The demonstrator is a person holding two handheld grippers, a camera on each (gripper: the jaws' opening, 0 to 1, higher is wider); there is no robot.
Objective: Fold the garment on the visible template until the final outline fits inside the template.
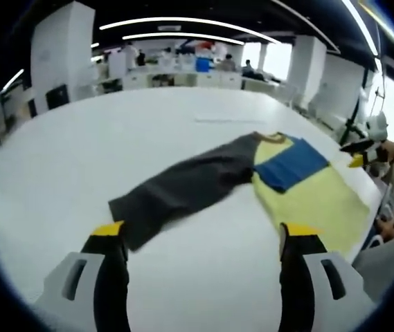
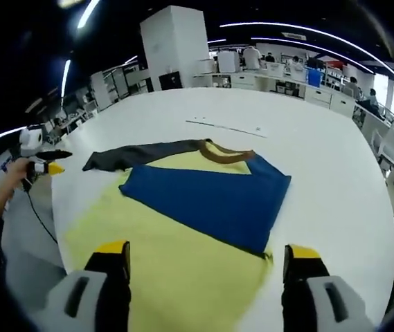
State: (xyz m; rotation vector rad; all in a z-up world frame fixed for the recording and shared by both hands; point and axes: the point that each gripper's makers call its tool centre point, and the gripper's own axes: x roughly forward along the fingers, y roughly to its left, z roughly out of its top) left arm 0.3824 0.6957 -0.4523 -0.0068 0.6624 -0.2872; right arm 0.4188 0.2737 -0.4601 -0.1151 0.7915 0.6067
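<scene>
White table bearing one garment: yellow body spread flat, blue sleeve folded across the chest, grey sleeve stretched out sideways. Brown collar plain in the right gripper view, barely visible in the left gripper view. Left gripper held wide open and empty near the grey cuff. Right gripper likewise agape, gripping nothing, over the yellow hem. Thin line marked on the tabletop beyond the collar.
</scene>
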